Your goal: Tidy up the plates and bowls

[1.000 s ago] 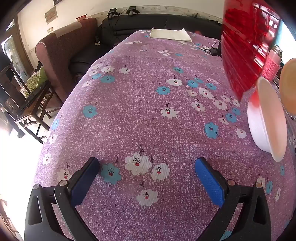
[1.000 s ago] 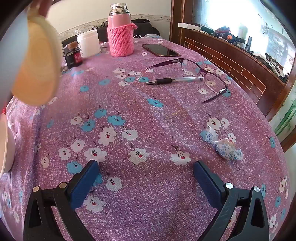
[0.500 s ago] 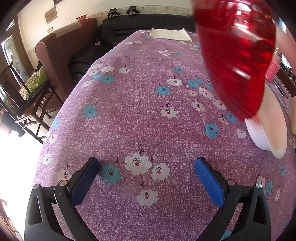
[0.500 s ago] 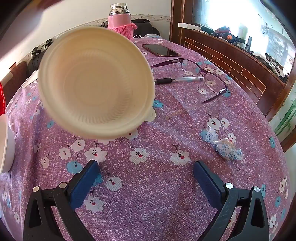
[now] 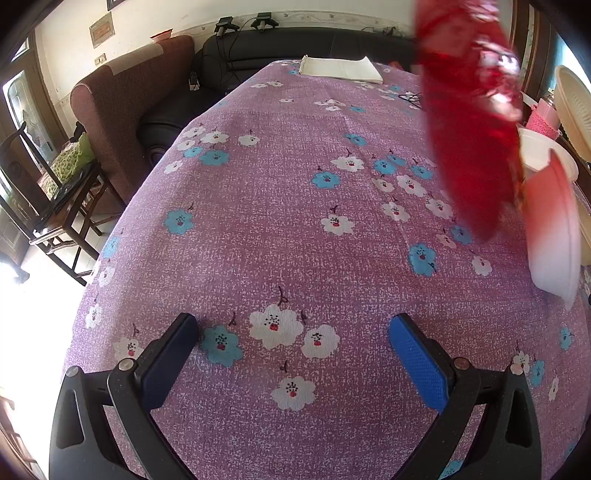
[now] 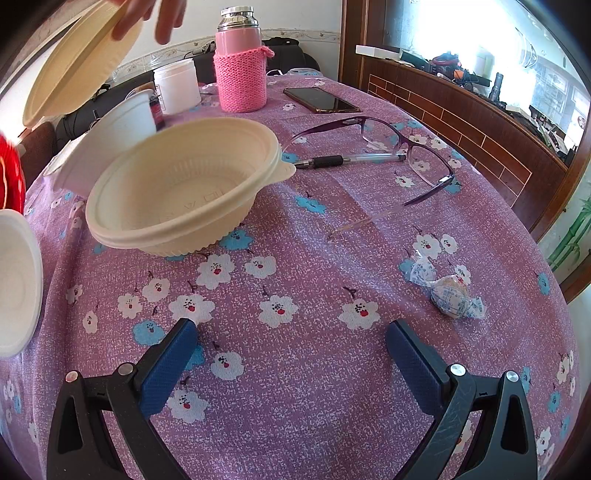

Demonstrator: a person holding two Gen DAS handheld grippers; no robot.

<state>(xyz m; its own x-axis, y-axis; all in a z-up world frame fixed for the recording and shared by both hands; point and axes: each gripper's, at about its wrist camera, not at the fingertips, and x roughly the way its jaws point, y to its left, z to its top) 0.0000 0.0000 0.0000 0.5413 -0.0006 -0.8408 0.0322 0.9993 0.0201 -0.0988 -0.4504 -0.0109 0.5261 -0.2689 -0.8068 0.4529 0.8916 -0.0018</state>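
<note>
In the right wrist view a cream bowl (image 6: 177, 192) stands upright on the flowered tablecloth, ahead and left of my open right gripper (image 6: 291, 354). A person's hand (image 6: 147, 18) holds a second cream bowl (image 6: 74, 62) tilted in the air at upper left. A white bowl (image 6: 114, 136) leans behind the first, and another white bowl (image 6: 14, 280) sits at the left edge. In the left wrist view a blurred red translucent bowl (image 5: 469, 129) hangs in the air at upper right, above a white bowl (image 5: 550, 229). My left gripper (image 5: 293, 354) is open over bare cloth.
A pink-sleeved flask (image 6: 240, 74), a white jar (image 6: 177, 86), a phone (image 6: 321, 99), glasses (image 6: 388, 147), a pen (image 6: 354, 159) and a wrapped sweet (image 6: 448, 291) lie on the right half of the table. A folded white cloth (image 5: 340, 68) lies at the far end; an armchair (image 5: 129, 122) stands left.
The cream bowl that was in the air now rests on the table. A hand brought in a second cream bowl, a further white bowl appeared, and the red bowl moved right. Neither gripper moved.
</note>
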